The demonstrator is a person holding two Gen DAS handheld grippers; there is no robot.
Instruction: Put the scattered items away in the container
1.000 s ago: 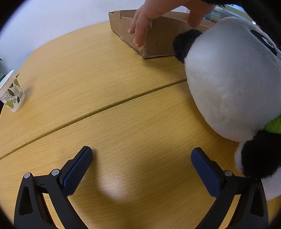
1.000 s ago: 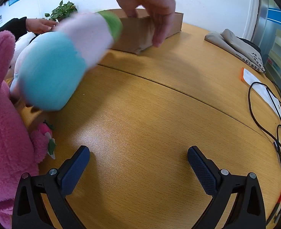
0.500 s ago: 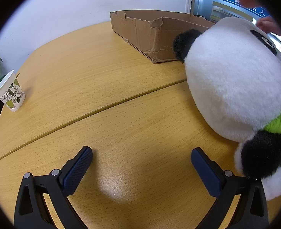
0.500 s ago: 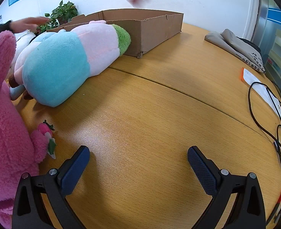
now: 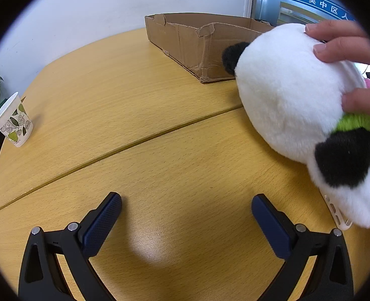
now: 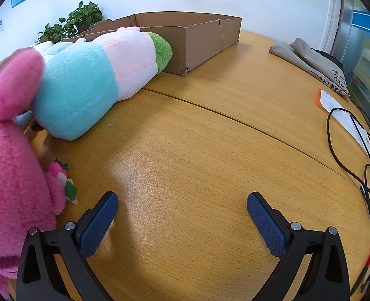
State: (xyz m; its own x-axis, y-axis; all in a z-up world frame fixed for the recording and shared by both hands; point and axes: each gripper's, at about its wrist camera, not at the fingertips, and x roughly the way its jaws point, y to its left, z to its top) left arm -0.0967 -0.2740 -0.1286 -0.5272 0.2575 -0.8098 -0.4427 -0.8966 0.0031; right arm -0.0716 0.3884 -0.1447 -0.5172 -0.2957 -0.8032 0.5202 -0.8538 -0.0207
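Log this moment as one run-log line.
left gripper: open, empty | right gripper: open, empty | panda toy: on table, bare hand on it | cardboard box: no toy seen inside

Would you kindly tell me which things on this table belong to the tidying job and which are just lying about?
For the job:
cardboard box
panda toy
pastel plush
pink plush

Just lying about:
paper cup
black cable
folded bag
paper slip
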